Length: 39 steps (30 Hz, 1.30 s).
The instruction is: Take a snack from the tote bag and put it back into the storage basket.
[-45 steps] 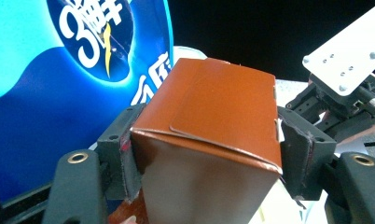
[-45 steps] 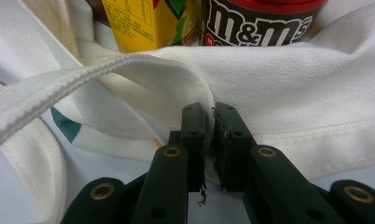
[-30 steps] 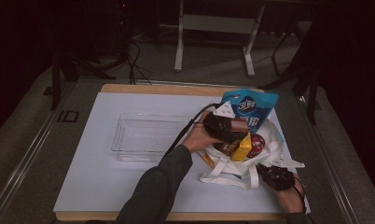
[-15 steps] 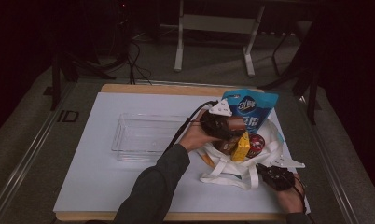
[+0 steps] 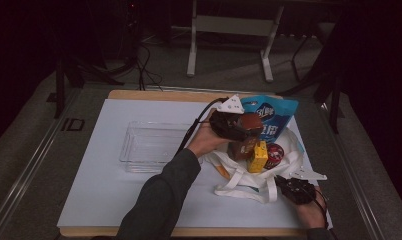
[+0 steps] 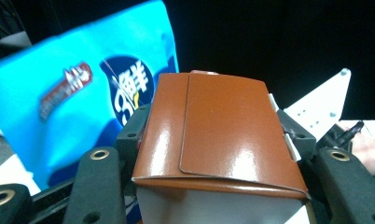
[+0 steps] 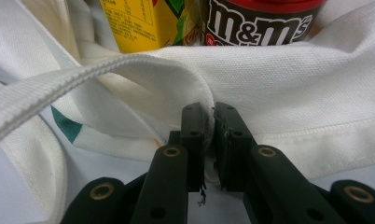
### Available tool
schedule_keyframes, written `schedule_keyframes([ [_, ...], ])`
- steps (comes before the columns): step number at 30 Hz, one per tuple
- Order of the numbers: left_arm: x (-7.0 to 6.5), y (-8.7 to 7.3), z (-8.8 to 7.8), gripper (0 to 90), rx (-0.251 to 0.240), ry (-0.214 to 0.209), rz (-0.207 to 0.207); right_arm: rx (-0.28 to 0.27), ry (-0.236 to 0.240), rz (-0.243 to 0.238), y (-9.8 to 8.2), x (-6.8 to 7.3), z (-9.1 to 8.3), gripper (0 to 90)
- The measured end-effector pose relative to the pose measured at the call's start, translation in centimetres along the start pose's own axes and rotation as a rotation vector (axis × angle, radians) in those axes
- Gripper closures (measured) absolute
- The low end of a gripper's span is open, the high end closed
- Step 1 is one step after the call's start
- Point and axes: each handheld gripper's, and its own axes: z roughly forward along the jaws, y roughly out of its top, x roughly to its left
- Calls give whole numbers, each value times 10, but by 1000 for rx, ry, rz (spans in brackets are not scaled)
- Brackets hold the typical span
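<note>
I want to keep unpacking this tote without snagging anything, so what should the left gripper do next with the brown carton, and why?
Probably carry it left toward the clear tray and lower it in. The left gripper is clamped on the brown carton, which hangs above the white tote bag, while the right gripper pinches the bag's cloth to hold it.

A clear plastic tray sits left of centre on a white-topped desk; a blue snack bag stands upright at upper right; dark floor with cables lies behind.
</note>
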Motion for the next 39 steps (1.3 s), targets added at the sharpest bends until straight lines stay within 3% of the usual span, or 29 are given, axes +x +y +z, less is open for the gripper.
schedule_keyframes([
  [14,-2,15,-15,432,-35,5,-7,-3,1,1,0,0,0,824],
  [19,-2,16,-23,433,-64,-5,-32,-4,1,1,0,0,0,824],
  [29,-3,20,-35,432,-61,-16,-26,-7,4,3,-1,0,0,824],
  [39,-4,25,-57,433,-53,-14,-9,-7,7,2,-1,-1,0,824],
])
